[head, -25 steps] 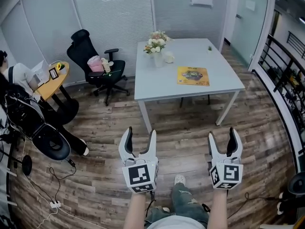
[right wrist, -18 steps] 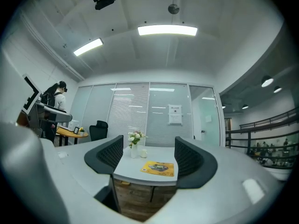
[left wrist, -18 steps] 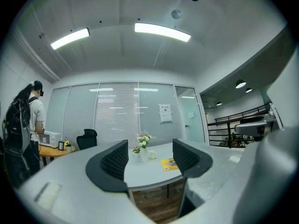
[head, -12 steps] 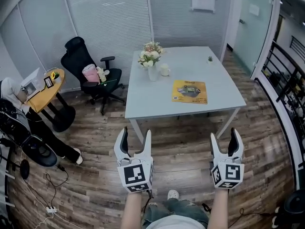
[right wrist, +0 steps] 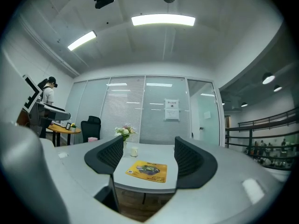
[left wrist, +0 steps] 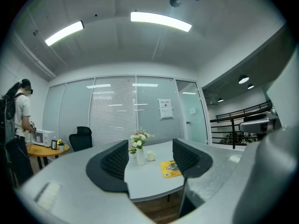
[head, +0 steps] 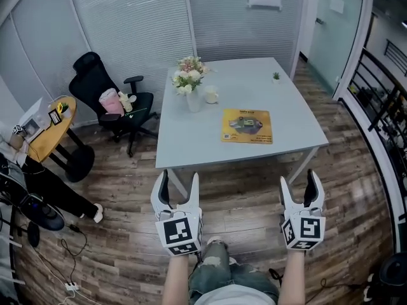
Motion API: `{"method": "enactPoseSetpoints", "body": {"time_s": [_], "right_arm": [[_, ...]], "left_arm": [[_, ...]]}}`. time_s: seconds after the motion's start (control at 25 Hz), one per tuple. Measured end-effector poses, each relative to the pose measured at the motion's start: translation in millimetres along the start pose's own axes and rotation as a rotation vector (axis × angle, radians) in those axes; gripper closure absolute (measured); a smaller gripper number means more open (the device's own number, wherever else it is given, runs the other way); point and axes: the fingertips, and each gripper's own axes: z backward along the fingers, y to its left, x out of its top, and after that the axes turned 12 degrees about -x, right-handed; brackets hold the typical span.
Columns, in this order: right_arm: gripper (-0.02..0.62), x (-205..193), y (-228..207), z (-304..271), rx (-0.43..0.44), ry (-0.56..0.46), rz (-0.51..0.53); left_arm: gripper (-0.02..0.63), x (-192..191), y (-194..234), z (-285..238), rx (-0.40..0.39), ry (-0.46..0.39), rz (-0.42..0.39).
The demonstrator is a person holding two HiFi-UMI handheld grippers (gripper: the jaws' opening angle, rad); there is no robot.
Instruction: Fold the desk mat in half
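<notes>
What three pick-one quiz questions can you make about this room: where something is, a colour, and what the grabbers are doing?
1. Where does the desk mat lie?
A) flat on the table
B) draped over a stool
C) rolled up on a shelf

2. What colour is the desk mat mostly?
A) blue
B) yellow
C) green

3. How do the jaws of the left gripper and right gripper stand?
A) both shut on the mat
B) both apart, holding nothing
C) one shut, one apart

Answers: 1 A, the head view shows it unfolded on the tabletop; 2 B, its surface is yellow around a darker picture; 3 B, each gripper view shows a clear gap between the jaws.
</notes>
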Motion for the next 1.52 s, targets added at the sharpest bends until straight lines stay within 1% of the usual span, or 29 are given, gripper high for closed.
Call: {"method": "enactPoseSetpoints", "body": {"time_s": [0.36, 0.6, 1.0, 1.16, 1.32, 1.52], "right_arm": [[0.245, -18, -1, -61, -0.016, 0.027, 0.009], [0.247, -29, -1, -122, -0.035, 0.043, 0.013], [0.247, -35, -11, -231, -0.099, 0.061, 0.015], [0.247, -41, -11, -268, -0.113, 0.069, 0.017], [0.247, -50, -7, -298, -0.118, 0.087, 0.022], [0.247, -60, -7, -323, -0.125, 0.114, 0.042]], "left_arm": [[0.319, -14, 8, -70, -0.037, 0.023, -0.004], [0.319, -27, 24, -137, -0.063, 0.042, 0.004], [0.319, -29, 50, -257, -0.119, 0.076, -0.012], [0.319, -39, 59, -299, -0.147, 0.081, -0.03], [0.319, -49, 64, -334, -0.178, 0.097, -0.032], [0.319, -61, 64, -364, -0.222, 0.125, -0.043]]}}
